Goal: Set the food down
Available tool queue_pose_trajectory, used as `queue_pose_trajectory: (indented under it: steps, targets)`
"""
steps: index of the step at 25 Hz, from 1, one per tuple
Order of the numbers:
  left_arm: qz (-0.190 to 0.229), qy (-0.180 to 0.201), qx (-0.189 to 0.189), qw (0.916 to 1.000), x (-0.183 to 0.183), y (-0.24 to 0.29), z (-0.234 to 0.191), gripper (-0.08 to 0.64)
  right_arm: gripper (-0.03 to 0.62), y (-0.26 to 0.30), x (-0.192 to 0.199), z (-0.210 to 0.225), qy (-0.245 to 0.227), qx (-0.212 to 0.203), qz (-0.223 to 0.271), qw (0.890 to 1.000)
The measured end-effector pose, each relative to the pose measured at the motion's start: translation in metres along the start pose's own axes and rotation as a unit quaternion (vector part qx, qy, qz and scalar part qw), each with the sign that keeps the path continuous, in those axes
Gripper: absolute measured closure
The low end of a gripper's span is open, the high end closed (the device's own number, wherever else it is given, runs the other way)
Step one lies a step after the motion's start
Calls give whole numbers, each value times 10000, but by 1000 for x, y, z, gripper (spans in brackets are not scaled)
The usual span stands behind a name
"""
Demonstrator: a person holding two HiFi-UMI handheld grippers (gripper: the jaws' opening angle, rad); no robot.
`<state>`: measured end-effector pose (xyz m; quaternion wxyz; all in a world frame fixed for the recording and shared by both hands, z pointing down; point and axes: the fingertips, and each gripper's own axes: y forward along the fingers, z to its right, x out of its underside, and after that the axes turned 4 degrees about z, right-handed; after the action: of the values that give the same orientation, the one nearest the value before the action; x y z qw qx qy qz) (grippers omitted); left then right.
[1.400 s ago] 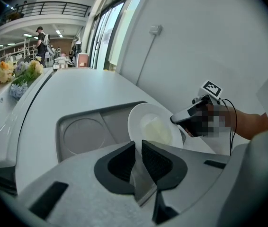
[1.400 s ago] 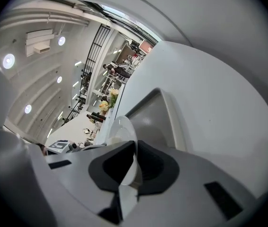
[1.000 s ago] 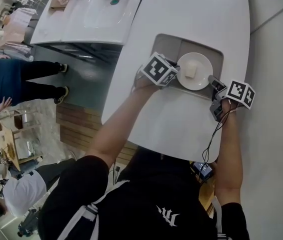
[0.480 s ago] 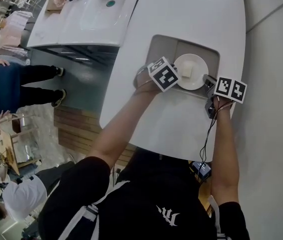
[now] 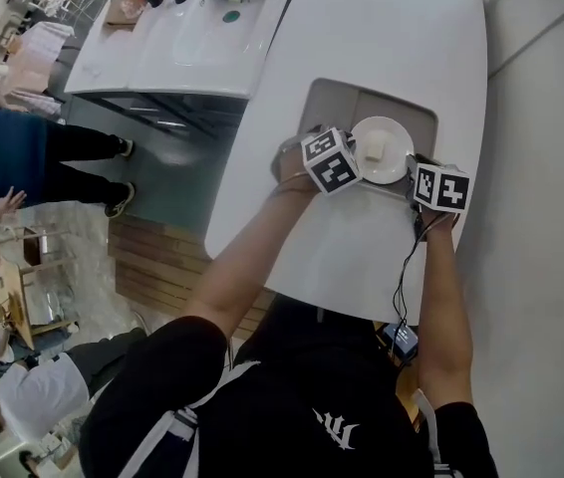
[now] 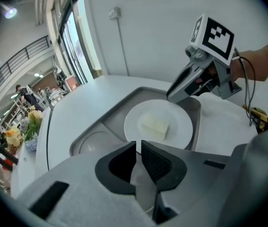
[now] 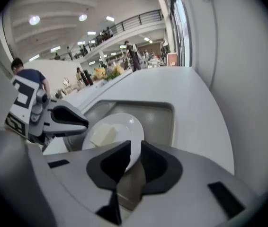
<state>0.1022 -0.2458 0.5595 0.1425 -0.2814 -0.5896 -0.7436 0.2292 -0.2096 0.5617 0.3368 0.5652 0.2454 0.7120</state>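
left gripper (image 6: 138, 148): jaws nearly together, pinched on the near rim of the round white plate (image 6: 179, 126). right gripper (image 7: 135, 150): same, clamped on the opposite rim. so the plate is held from both sides.

location: in the head view the plate (image 5: 394, 157) sits over the larger compartment of the grey moulded tray (image 5: 337, 103), which lies on the white table (image 5: 382, 28). a round recess in the tray (image 6: 86, 141) beside it is unoccupied.

progress (judgement): carry looks done, plate is at its spot. cannot tell whether its base touches the tray floor or hangs just above. left to do: finish lowering if needed, open both sets of jaws, back the grippers out.

food: pale yellowish rectangular block of food (image 6: 155, 126), lying flat near the plate's middle, roughly level, not sliding toward either rim. in the right gripper view (image 7: 103, 135) it reads as a soft-edged slab; what it is exactly, cannot tell.
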Motion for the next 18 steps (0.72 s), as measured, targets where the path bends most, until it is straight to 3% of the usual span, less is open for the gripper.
queue_pose_trajectory:
  steps: [2,4,5,7,10,14,18]
  targets:
    - [614,119,4,9980,-3,-22,9,528,544,-28,-14,-11,338,-645,863,9936]
    - [1393,140,218,9899,-5,-50,34,528,565,-67,-24,-34,339,-1429,1743,9737]
    - [1842,-72,420,9820,-5,-64,50,528,570,-88,-24,-49,187,-1746,2062,9626]
    - [2624,-792,899,9575,-2,-94,86,528,577,-128,-14,-82,-133,-2296,2457,9417]
    - [3213,-1420,1542,9235,5,-130,146,528,578,-177,15,-131,-271,-2894,2681,9185]
    - [3641,-1662,2103,8920,6,-174,207,528,587,-214,48,-173,-367,-2996,2826,9105]
    - [3621,-1454,2436,8879,20,-191,238,528,588,-217,80,-190,-417,-2923,2678,9171]
